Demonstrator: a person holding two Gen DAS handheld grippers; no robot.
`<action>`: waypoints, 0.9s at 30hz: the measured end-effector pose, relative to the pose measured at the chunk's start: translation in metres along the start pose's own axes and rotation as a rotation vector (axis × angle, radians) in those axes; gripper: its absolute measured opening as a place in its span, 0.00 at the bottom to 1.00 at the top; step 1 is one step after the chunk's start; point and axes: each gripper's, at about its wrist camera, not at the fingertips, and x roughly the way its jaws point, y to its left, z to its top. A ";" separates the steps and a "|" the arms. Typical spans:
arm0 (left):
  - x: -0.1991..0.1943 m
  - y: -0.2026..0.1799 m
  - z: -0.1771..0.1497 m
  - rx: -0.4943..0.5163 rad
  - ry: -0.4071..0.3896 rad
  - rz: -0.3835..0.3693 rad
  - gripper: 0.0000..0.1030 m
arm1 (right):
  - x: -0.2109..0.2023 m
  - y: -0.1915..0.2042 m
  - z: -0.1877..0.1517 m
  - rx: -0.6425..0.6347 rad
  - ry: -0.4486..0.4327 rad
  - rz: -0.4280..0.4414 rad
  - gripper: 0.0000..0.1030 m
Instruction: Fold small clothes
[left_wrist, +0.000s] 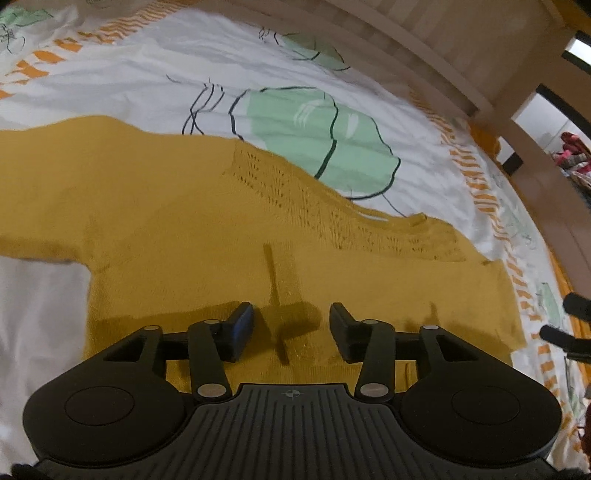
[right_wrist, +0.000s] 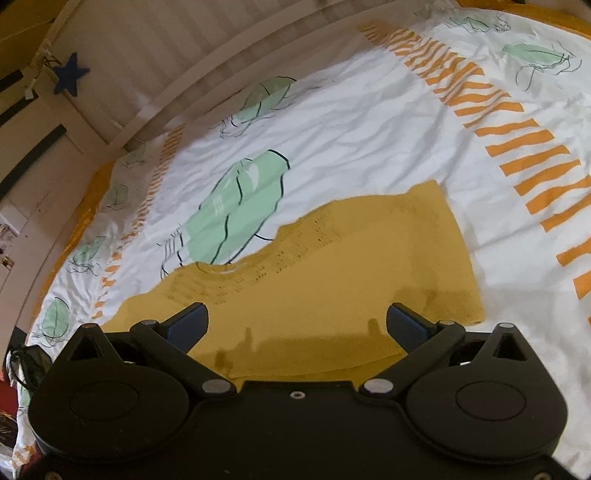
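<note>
1. The sweater (left_wrist: 207, 229) – a mustard knit – lay spread flat on the bedsheet (left_wrist: 155, 85), directly ahead of and beneath both claws.
2. The left claw (left_wrist: 291, 328) stood spread partway, nothing between its pads; bare knit showed in the gap.
3. The right claw (right_wrist: 297, 328) stood spread wide over the sweater, also gripping nothing.
4. Ahead of the left claw ran the lacy yoke and neckline (left_wrist: 417, 219); one sleeve (left_wrist: 44, 192) reached off to its left.
5. Handling, as judged: the knit looked light, soft and limp – it would drape and stretch, not hold shape. Not fragile, though the openwork could snag.
6. Recommended hold, as judged: pinch a firm edge – hem, cuff or shoulder seam – rather than mid-panel, where the pads would only bunch fabric.
</note>
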 end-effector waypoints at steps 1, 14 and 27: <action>0.000 0.000 -0.001 0.002 0.000 -0.002 0.46 | 0.000 0.001 0.001 -0.001 -0.003 0.003 0.99; 0.017 -0.011 0.005 -0.134 -0.015 0.006 0.26 | -0.022 -0.019 0.015 0.078 -0.093 0.008 0.99; -0.047 -0.020 0.035 0.019 -0.212 0.113 0.03 | -0.038 -0.040 0.024 0.135 -0.160 -0.039 0.99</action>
